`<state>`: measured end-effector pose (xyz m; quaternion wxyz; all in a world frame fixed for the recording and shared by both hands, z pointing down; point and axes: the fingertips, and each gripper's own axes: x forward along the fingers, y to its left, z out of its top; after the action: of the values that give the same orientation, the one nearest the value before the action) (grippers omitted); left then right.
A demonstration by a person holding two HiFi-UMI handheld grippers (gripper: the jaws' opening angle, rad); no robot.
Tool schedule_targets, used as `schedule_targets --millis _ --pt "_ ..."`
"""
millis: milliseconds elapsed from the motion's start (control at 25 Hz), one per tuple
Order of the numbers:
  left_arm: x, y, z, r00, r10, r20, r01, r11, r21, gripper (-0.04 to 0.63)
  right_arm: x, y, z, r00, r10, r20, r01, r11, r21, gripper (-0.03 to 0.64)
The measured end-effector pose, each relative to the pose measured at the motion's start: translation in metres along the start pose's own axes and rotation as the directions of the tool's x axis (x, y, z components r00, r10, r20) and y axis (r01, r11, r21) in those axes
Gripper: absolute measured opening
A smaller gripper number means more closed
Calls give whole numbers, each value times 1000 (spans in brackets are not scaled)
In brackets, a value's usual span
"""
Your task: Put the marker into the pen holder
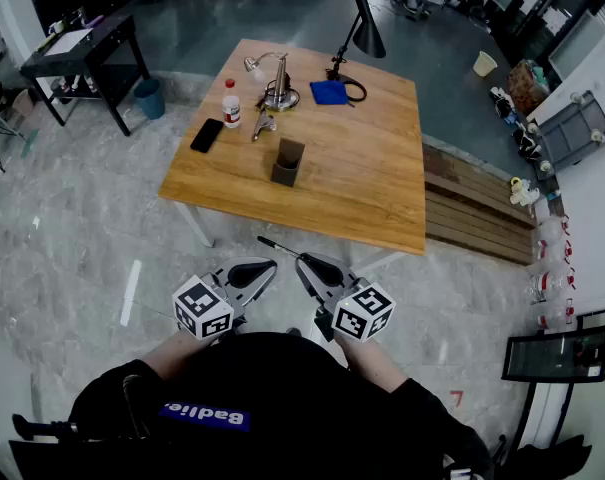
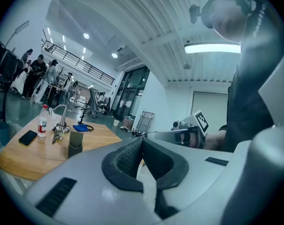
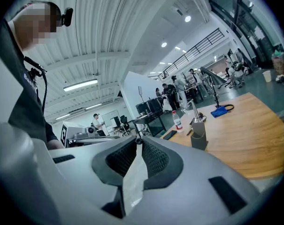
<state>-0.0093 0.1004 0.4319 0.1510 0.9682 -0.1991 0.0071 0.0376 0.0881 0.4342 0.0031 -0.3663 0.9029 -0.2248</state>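
The dark square pen holder [image 1: 288, 162] stands upright near the middle of the wooden table [image 1: 382, 188]; it also shows as pen holder [image 2: 75, 143] and pen holder [image 3: 198, 138]. A thin black marker [image 1: 278, 247] is pinched at the tips of my right gripper [image 1: 304, 259], which is shut on it; it sticks out leftward, off the table's near edge. Only the marker's end [image 3: 138, 140] shows between the pads in the right gripper view. My left gripper [image 1: 270, 264] hangs beside it, shut with nothing in it. Both grippers are held in front of the table, well short of the holder.
Behind the holder lie a black phone [image 1: 206, 135], a small red-capped bottle [image 1: 231, 103], a metal lamp base [image 1: 279, 93], a blue cloth [image 1: 330, 92] and a black desk lamp [image 1: 367, 28]. A black side table [image 1: 82, 53] and blue bin [image 1: 149, 98] stand far left.
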Motion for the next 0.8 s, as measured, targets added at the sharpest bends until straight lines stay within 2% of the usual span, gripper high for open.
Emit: schedule_targets --millis 520,800 --pt "17 -4 -6 1000 19 -9 -19 1000 -4 9 -9 -15 0 1000 22 0 -22 1000 1 43" --pt "37 -5 -8 998 63 -10 -63 998 7 9 -22 -33 0 998 57 -8 -57 998 4 43"
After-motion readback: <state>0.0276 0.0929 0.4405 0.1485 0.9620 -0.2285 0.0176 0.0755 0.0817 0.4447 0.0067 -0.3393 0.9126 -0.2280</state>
